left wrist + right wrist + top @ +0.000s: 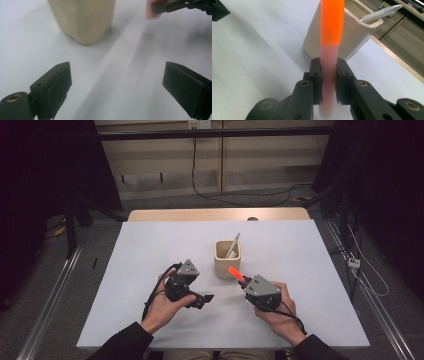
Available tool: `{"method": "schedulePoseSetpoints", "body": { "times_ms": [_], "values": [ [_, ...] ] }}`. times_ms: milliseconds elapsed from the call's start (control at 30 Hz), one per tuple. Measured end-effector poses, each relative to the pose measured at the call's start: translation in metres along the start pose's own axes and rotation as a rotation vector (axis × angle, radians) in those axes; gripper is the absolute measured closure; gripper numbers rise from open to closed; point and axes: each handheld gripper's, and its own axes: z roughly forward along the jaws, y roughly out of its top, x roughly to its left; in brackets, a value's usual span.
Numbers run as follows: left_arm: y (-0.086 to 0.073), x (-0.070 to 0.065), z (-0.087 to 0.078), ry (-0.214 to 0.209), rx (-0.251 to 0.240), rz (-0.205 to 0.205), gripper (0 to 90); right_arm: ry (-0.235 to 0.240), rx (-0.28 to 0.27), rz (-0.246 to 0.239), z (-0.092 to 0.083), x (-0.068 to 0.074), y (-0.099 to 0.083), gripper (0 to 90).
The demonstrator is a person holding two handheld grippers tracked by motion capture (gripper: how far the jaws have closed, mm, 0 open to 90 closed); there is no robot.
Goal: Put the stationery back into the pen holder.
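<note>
We hold the orange marker (329, 50) clamped in our right gripper (241, 281) at the cup's (227, 262) five o'clock, left gripper (206, 299) fingers apart and empty; next, lift and drop it in.

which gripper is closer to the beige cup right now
Right. The right gripper sits just off the beige cup, shut on an orange marker pointing at it. The left gripper, open, is farther back.
</note>
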Motion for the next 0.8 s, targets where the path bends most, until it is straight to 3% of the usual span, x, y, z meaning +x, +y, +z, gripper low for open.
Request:
{"method": "schedulePoseSetpoints", "body": {
  "times_ms": [400, 600, 700, 800],
  "values": [
    [-0.026, 0.01, -0.027, 0.088, -0.108, -0.02, 7.1, 0.061, -0.099, 0.113, -0.003, -0.015, 0.01, 78.2],
    [-0.04, 0.009, -0.045, 0.108, -0.124, -0.031, 7.1, 0.074, -0.138, 0.165, -0.002, -0.021, 0.012, 78.2],
    [-0.048, 0.012, -0.052, 0.122, -0.145, -0.054, 7.1, 0.076, -0.153, 0.187, -0.001, -0.023, 0.013, 78.2],
    [-0.056, 0.015, -0.059, 0.164, -0.18, -0.086, 6.6, 0.078, -0.165, 0.198, -0.001, -0.025, 0.017, 78.2]
  ]
}}
